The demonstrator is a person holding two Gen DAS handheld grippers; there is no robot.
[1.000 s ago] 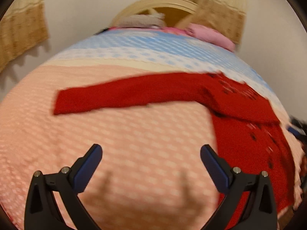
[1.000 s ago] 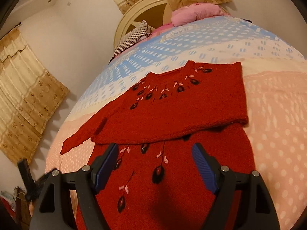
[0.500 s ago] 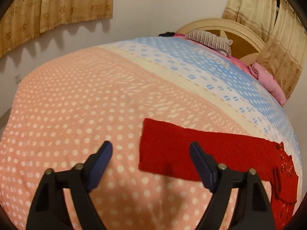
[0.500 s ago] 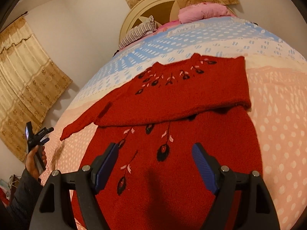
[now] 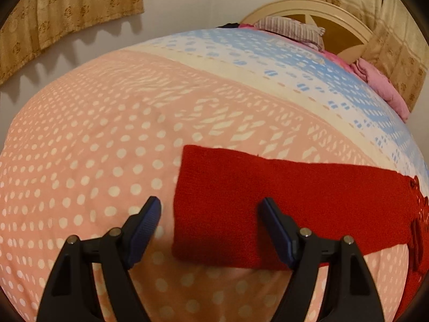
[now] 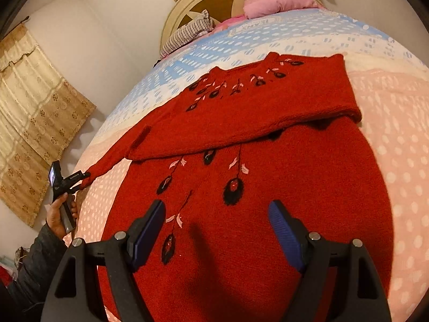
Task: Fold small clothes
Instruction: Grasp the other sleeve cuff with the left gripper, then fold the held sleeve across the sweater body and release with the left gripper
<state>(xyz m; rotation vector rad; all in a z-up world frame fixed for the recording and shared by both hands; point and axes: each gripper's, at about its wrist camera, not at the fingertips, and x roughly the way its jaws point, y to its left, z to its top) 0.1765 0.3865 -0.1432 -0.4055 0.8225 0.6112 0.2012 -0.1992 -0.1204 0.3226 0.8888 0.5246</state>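
A small red knitted sweater (image 6: 254,193) with black and pink flower embroidery lies flat on the bed. One sleeve is folded across its chest (image 6: 241,115). The other sleeve (image 5: 281,201) stretches out to the left. My left gripper (image 5: 210,217) is open and empty, low over that sleeve's cuff end, with the cuff edge between its fingers. It also shows in the right wrist view (image 6: 80,179), at the sleeve's tip. My right gripper (image 6: 217,222) is open and empty, above the sweater's lower body.
The bed has a pink dotted and blue blanket (image 5: 107,147). A striped pillow (image 5: 289,28), a pink pillow (image 6: 278,4) and a round headboard (image 5: 335,18) are at the far end. Curtains (image 6: 29,102) hang on the wall beside the bed.
My left gripper swung left and moved in on the outstretched sleeve's cuff, and has come closer and lower. My right gripper has lowered slightly over the sweater body.
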